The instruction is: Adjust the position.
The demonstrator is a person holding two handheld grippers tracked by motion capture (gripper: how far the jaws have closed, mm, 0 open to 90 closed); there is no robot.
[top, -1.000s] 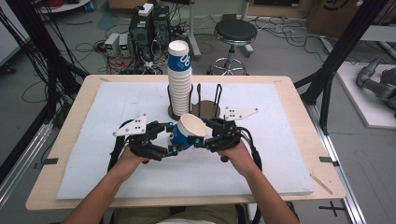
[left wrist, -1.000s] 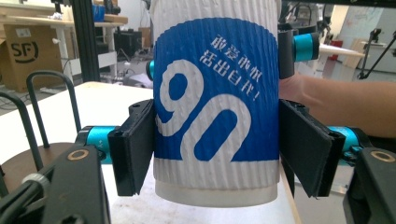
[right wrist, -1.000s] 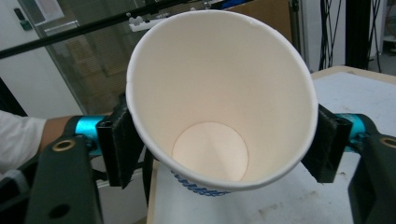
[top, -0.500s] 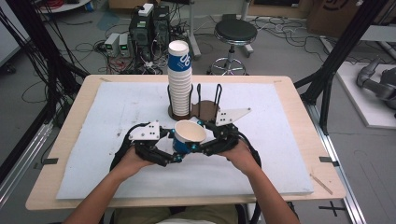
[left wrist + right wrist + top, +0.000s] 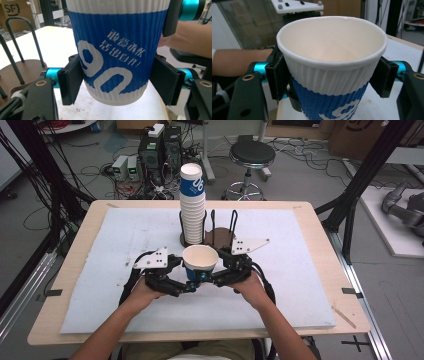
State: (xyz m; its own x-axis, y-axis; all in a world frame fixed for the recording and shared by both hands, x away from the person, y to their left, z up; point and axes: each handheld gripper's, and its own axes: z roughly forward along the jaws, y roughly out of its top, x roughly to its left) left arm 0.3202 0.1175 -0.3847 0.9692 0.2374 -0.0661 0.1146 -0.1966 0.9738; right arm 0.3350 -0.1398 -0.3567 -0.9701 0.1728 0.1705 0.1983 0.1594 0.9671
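Note:
A blue-and-white ribbed paper cup [image 5: 200,262] stands upright in the air just above the white mat, mouth up and empty. My left gripper [image 5: 194,281] comes in from the left. Its pads press both sides of the cup [image 5: 117,50] near the base, after the jaws eased out slightly. My right gripper [image 5: 214,272] comes in from the right and clasps the cup [image 5: 332,75] higher up, just under the rim. Those jaws have just been opening, with the cup still between them and both pads touching it.
A tall stack of matching cups [image 5: 192,205] stands behind, next to a round brown holder base [image 5: 220,237] with black wire posts. The white mat [image 5: 300,285] covers most of the wooden table. A stool and computer cases sit beyond the far edge.
The cup was tilted between the grippers, its mouth turned toward the camera, and has come upright. Both hands stayed at about the same spot.

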